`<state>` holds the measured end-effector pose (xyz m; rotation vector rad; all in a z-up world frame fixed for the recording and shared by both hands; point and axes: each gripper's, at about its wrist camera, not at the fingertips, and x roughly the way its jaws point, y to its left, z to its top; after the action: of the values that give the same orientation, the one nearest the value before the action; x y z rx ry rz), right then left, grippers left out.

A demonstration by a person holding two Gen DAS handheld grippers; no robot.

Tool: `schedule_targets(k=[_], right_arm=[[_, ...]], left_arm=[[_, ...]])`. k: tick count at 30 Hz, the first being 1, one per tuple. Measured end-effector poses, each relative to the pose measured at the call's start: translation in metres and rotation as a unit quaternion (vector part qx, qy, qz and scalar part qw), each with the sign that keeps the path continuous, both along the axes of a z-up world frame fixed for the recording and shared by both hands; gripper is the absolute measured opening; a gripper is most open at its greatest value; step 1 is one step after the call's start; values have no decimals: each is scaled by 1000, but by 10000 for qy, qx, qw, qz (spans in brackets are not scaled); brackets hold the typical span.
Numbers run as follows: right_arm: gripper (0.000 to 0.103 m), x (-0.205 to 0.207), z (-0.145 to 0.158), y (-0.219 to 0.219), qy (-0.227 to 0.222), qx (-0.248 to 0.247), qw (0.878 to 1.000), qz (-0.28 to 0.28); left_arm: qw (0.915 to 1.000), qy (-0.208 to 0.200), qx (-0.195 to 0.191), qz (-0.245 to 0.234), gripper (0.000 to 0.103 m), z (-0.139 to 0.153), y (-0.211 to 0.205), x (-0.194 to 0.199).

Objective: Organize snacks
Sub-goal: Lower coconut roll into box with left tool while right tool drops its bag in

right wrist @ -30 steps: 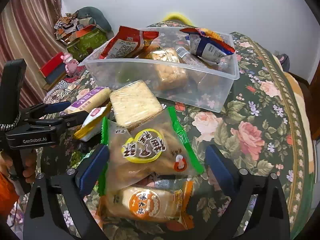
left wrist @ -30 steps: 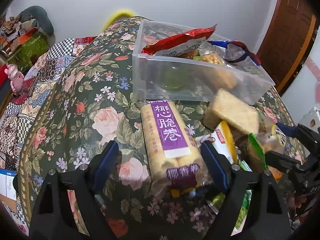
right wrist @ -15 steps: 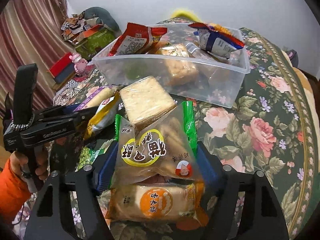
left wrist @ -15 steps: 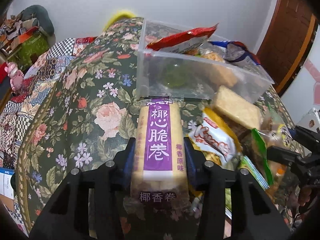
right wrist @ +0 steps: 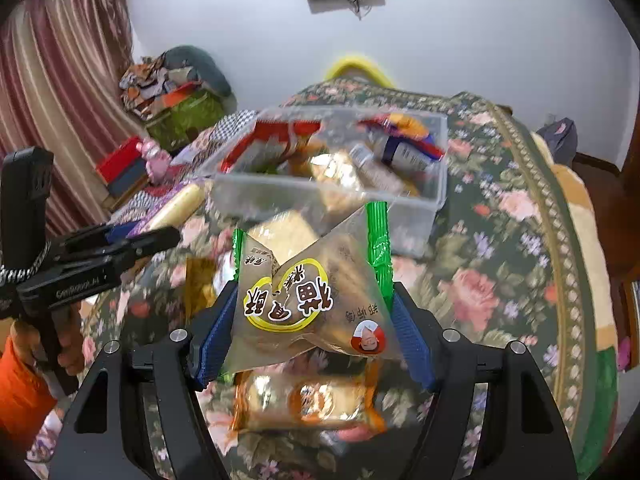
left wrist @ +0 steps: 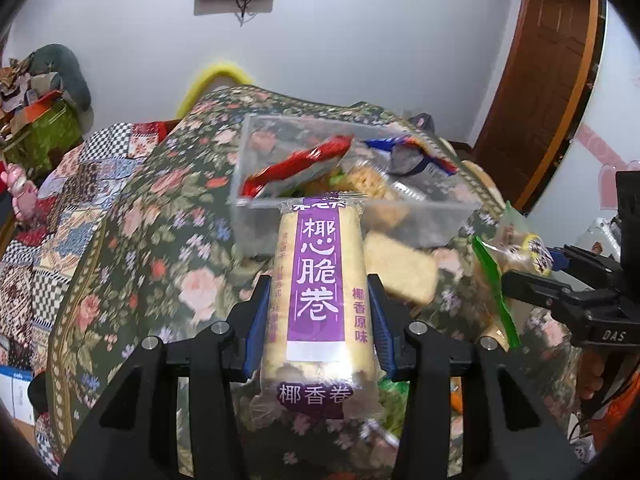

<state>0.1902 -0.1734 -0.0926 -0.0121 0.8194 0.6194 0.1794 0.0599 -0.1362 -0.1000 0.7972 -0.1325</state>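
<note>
My left gripper (left wrist: 320, 316) is shut on a long purple-labelled wafer roll pack (left wrist: 320, 280), lifted off the floral tablecloth and pointing toward the clear plastic bin (left wrist: 256, 220). My right gripper (right wrist: 312, 320) is shut on a clear bag with green edges and a yellow-ringed label (right wrist: 308, 288), also raised. The bin (right wrist: 328, 196) holds a red packet (left wrist: 296, 164), a blue-and-red packet (left wrist: 412, 152) and several other snacks. An orange-wrapped cake (right wrist: 308, 400) lies on the table below the right gripper. A pale square cracker pack (left wrist: 400, 272) lies in front of the bin.
The floral tablecloth (right wrist: 500, 280) covers a round table with room at the right. A person's hand in an orange sleeve (right wrist: 24, 364) holds the other gripper. Clutter and a curtain (right wrist: 60, 80) stand at the left; a brown door (left wrist: 552, 80) is at the right.
Both grippers closed on their packs, the left on the wafer roll and the right on the green-edged bag, then lifted them off the table toward the bin.
</note>
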Motion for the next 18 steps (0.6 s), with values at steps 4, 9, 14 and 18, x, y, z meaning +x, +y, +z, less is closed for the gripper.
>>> schedule_targets(k=[4,9,14,18], right_arm=[[70,15,11,-1,-130,96,9997,-187],[70,40,15,-1,-164,191,9991,-341],[70,63,13,6,-155,194,9988,-429],[70,84,10,16,-79,214,9988,-443]], left_arm=[[9999,-34,-41,-120,45,6,-10,16],[9996,31,-49,-268,45,6,-20,45],[9995,132,-120,-278,45,2,-22,70],[9996,159,-98,-199,45,0,-20,90]])
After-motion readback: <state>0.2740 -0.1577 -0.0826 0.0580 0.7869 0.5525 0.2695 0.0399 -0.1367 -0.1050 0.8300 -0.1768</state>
